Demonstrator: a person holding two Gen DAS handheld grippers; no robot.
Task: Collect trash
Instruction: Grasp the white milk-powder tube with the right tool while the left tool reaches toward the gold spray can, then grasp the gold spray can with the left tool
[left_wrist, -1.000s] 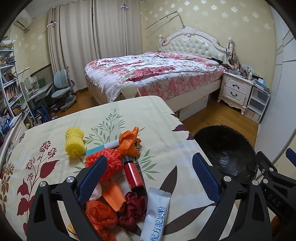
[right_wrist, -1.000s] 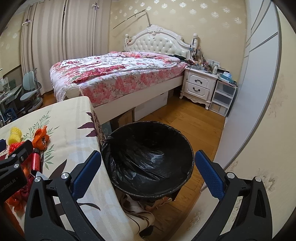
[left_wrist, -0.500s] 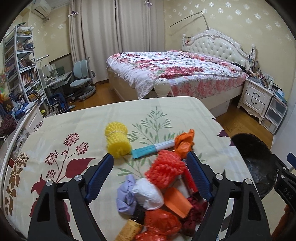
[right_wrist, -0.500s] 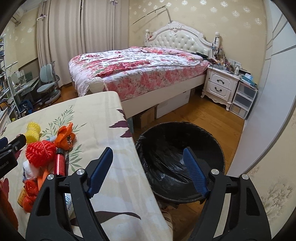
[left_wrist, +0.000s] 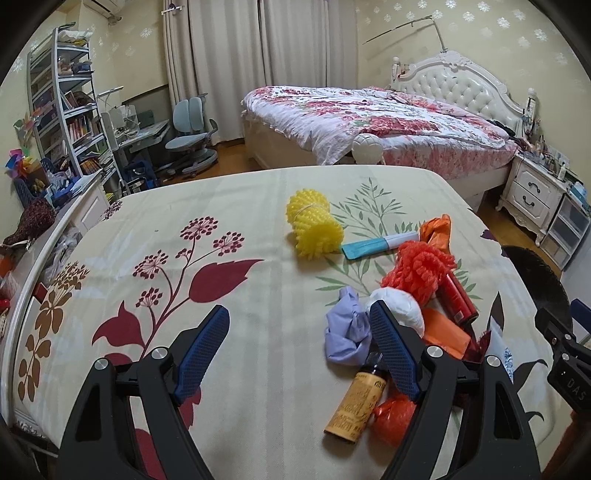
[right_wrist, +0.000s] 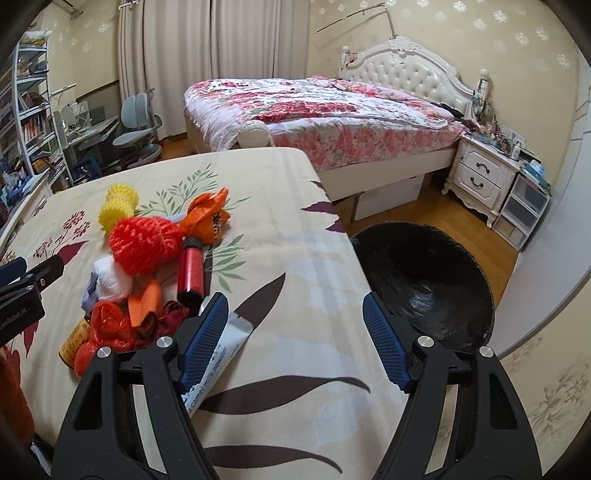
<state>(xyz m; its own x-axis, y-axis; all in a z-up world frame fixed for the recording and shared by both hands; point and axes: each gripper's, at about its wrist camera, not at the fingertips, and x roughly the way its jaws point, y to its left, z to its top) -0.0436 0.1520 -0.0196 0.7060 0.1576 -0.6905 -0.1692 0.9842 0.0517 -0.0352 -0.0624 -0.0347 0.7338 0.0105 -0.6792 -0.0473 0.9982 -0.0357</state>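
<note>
A heap of trash lies on the leaf-patterned tablecloth (left_wrist: 240, 295): a yellow spiky roll (left_wrist: 314, 229), an orange-red mesh ball (left_wrist: 421, 269), white wad (left_wrist: 399, 306), lilac wad (left_wrist: 347, 332), brown bottle (left_wrist: 356, 406) and red can (left_wrist: 458, 299). My left gripper (left_wrist: 299, 310) is open over bare cloth, its right finger in front of the heap's left side. My right gripper (right_wrist: 295, 301) hovers over the table's right part, jaws closing with only cloth between them; a white tube (right_wrist: 221, 350) lies under its left finger. The black-lined bin (right_wrist: 424, 280) stands on the floor beside the table.
Beyond the table is a bed (left_wrist: 388, 122) with a floral quilt and a white nightstand (right_wrist: 484, 177) with plastic drawers beside it. A desk, a grey chair (left_wrist: 192, 136) and bookshelves (left_wrist: 62, 110) fill the far left. Wooden floor runs between bed and table.
Both grippers have swung left: the left from over the heap to bare cloth, the right from above the bin to over the table. Both pairs of jaws have narrowed.
</note>
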